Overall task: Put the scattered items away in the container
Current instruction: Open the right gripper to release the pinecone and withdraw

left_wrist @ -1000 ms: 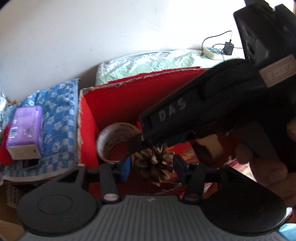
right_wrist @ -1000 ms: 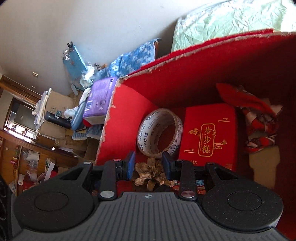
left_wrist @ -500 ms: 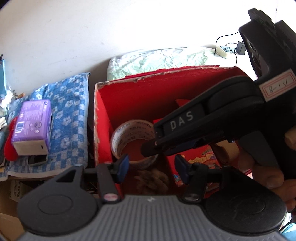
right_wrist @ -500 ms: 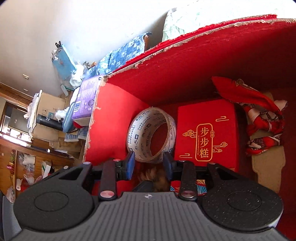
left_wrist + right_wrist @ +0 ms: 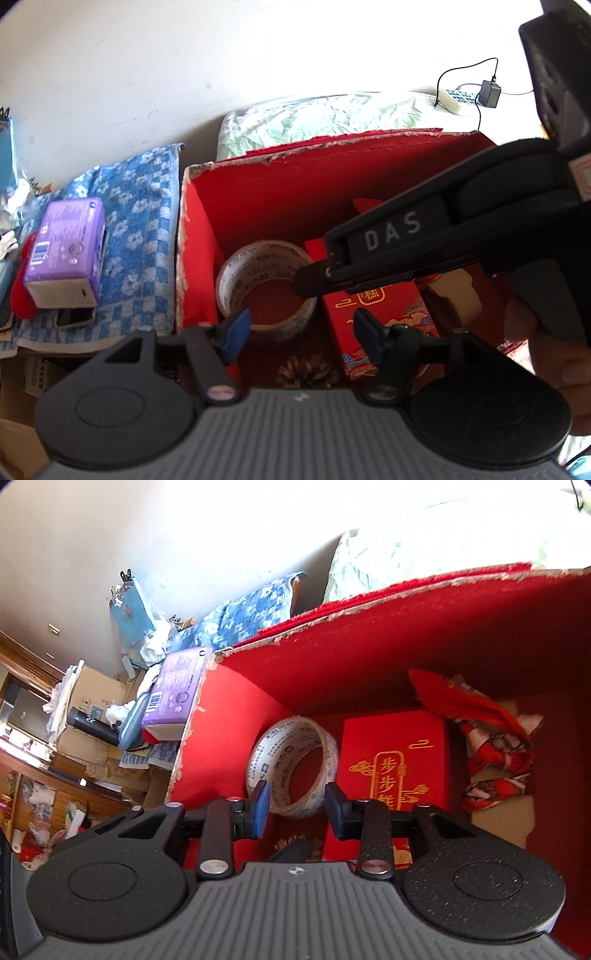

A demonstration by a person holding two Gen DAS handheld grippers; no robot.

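A red cardboard box (image 5: 199, 236) (image 5: 369, 657) is the container. Inside lie a tape roll (image 5: 266, 288) (image 5: 295, 768), a red gift box (image 5: 373, 314) (image 5: 395, 757), a red patterned cloth (image 5: 495, 746) and a pine cone (image 5: 308, 373) near the front wall. My left gripper (image 5: 301, 334) is open and empty above the pine cone. My right gripper (image 5: 297, 806) is open and empty above the tape roll; its black body (image 5: 443, 240) crosses the left wrist view.
A purple packet (image 5: 66, 251) (image 5: 177, 690) and a phone (image 5: 74, 317) lie on a blue checked cloth (image 5: 140, 229) left of the box. A pale pillow (image 5: 314, 118) lies behind it. A power strip with charger (image 5: 465, 98) sits far right. Cluttered cartons (image 5: 92, 716) stand at the left.
The pine cone was between the jaws a second ago; now it lies on the box floor. Both grippers have lifted and drawn back, with the jaws wider apart.
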